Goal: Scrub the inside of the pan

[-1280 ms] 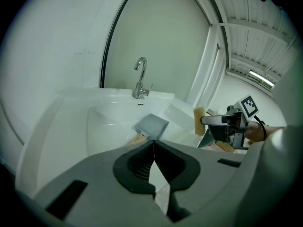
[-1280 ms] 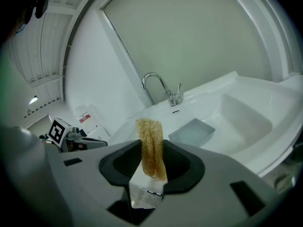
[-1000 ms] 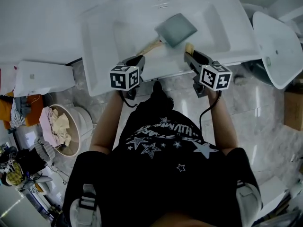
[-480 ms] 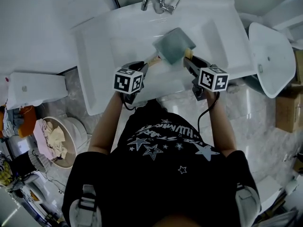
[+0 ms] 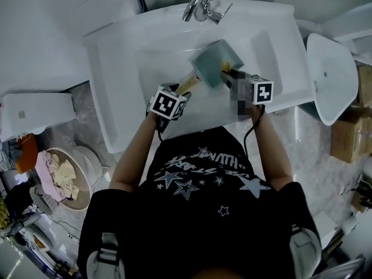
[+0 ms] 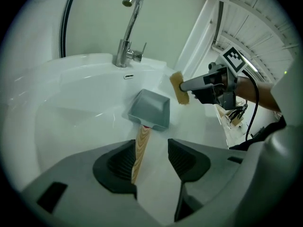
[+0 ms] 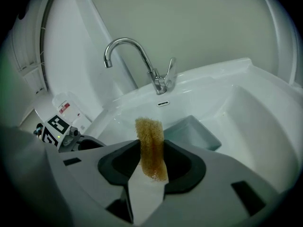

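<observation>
A grey square pan [image 5: 214,60] with a wooden handle [image 5: 187,85] lies in the white sink [image 5: 116,68]. In the left gripper view the pan [image 6: 151,109] points away from me. Its handle [image 6: 141,143] runs back between the jaws of my left gripper [image 6: 150,150]. Those jaws are opening: the handle lies against the left pad and stands clear of the right one. My right gripper [image 7: 151,152] is shut on a yellow-brown sponge [image 7: 151,145], held just right of the pan's rim [image 5: 225,67].
A chrome faucet [image 5: 200,7] stands at the back of the sink. A white fixture [image 5: 328,74] stands to the right, with a cardboard box [image 5: 349,132] beyond it. A round bin with cloths [image 5: 64,176] sits on the floor at the left.
Both grippers have moved forward over the basin towards the pan. The sponge has come up beside the pan's right rim.
</observation>
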### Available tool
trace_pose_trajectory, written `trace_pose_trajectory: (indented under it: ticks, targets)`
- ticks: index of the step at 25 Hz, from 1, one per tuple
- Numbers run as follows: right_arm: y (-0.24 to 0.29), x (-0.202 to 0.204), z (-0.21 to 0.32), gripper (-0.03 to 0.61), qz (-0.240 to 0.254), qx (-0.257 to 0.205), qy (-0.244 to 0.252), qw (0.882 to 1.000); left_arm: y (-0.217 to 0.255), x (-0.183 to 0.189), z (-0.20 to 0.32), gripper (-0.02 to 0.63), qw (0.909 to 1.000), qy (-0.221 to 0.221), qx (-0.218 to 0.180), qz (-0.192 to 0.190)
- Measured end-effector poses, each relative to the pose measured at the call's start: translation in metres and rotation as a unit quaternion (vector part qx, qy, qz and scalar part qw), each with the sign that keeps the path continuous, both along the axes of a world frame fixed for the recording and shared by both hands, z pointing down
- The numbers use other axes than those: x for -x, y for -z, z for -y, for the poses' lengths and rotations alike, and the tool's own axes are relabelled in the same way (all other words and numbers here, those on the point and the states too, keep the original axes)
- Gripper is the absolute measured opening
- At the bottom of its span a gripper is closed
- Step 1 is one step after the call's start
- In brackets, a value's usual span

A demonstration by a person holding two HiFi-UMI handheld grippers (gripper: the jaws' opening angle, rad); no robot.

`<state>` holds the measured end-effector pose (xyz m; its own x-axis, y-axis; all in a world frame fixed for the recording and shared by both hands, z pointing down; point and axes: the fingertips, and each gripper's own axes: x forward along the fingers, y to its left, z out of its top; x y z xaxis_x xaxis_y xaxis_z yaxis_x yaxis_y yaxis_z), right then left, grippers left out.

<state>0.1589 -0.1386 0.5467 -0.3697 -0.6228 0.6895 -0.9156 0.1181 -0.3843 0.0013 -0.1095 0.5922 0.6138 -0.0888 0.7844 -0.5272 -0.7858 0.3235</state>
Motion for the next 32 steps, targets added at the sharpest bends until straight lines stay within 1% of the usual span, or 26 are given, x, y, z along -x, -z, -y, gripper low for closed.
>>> trace_pose_trajectory:
  ticks: [3, 5, 10, 13, 15, 17, 21, 26, 32]
  targets:
    - [-0.011, 0.004, 0.011, 0.156, -0.002, 0.016, 0.012, 1.000, -0.013, 0.001, 0.001, 0.198, 0.9998, -0.001, 0.018, 0.010]
    - [-0.021, 0.005, 0.016, 0.161, 0.002, 0.031, 0.025, 0.999, -0.022, 0.002, 0.001, 0.210, 0.9994, 0.004, 0.028, 0.020]
    - [-0.049, 0.008, 0.029, 0.163, 0.005, 0.075, 0.075, 0.994, -0.044, 0.011, 0.003, 0.213, 0.9966, 0.021, 0.039, 0.070]
    - [-0.067, 0.010, 0.034, 0.158, -0.019, 0.103, 0.114, 0.988, -0.056, 0.015, 0.002, 0.213, 0.9938, 0.026, 0.038, 0.101]
    - [-0.076, 0.013, 0.037, 0.156, -0.031, 0.114, 0.135, 0.984, -0.061, 0.016, 0.000, 0.213, 0.9920, 0.033, 0.041, 0.114]
    - [-0.085, 0.017, 0.043, 0.156, -0.033, 0.120, 0.148, 0.981, -0.070, 0.015, -0.001, 0.213, 0.9911, 0.043, 0.043, 0.118]
    - [-0.104, 0.025, 0.051, 0.155, -0.030, 0.141, 0.163, 0.976, -0.073, 0.026, 0.007, 0.212, 0.9867, 0.067, 0.033, 0.144]
    - [-0.125, 0.032, 0.050, 0.152, -0.031, 0.178, 0.182, 0.967, -0.076, 0.030, 0.006, 0.179, 0.9854, 0.073, 0.045, 0.147]
    - [-0.140, 0.041, 0.056, 0.150, -0.033, 0.201, 0.204, 0.958, -0.078, 0.027, 0.003, 0.175, 0.9858, 0.074, 0.049, 0.142]
